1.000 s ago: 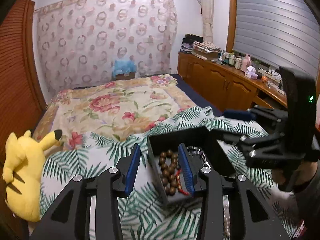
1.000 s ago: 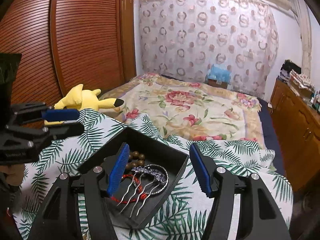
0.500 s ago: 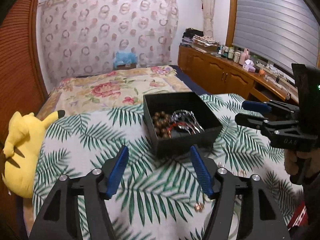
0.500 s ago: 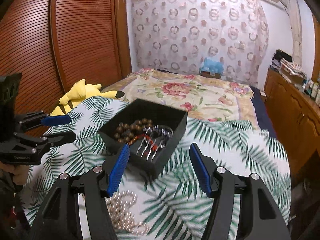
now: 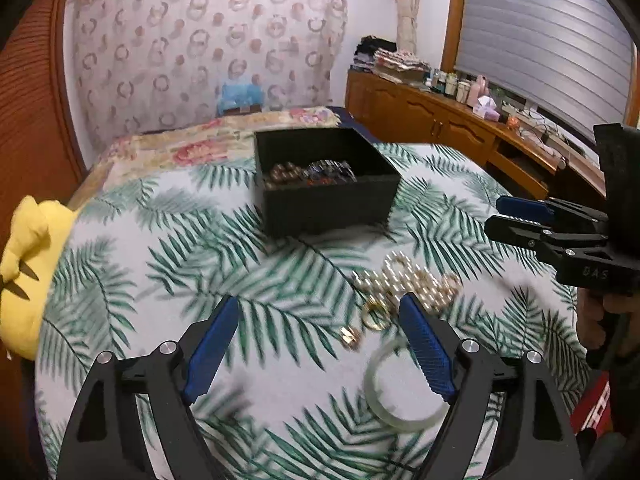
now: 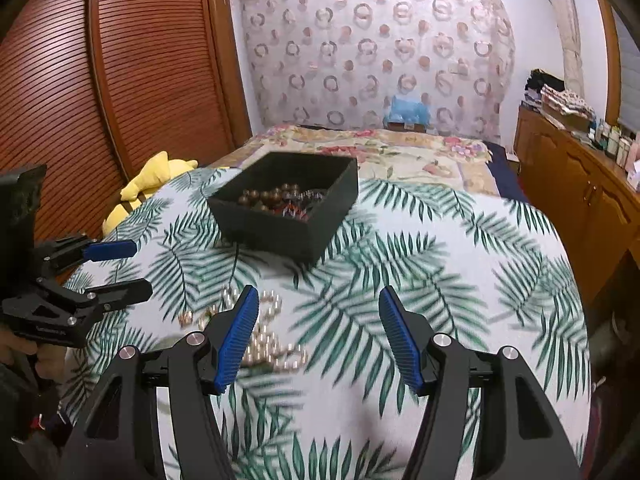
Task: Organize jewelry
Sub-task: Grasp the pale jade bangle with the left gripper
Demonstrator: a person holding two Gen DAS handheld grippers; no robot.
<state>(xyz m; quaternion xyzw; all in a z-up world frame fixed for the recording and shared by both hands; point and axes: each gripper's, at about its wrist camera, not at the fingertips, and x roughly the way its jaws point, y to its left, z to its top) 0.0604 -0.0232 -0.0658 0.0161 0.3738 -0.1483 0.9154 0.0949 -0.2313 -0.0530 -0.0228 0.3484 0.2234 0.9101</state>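
Left wrist view has the left gripper nearest, its blue-padded jaws apart and still widening, with nothing pressed between them; they frame bare palm-leaf cloth. Just by the right-hand pad lies a pale green bangle, flat on the cloth and partly hidden behind that finger. A little farther off sit two small gold rings, one close to the other, and beyond them a loose heap of pearl-coloured beads, all blurred. Off to the right the right gripper comes in from the side, held in a person's hand, its jaws parted and empty. Farther back, a black open box stands on the cloth well apart from the loose pieces, with brown wooden beads and a dark metal piece inside. A yellow plush toy lies at the left edge of the bed. Right wrist view shows the right gripper with its jaws standing apart over the cloth, gripping nothing; the pearl-coloured beads lie beside and partly behind its left pad. The left gripper reaches in from the left edge. Beyond is the black open box, then a floral bedspread and a curtain printed with rings.
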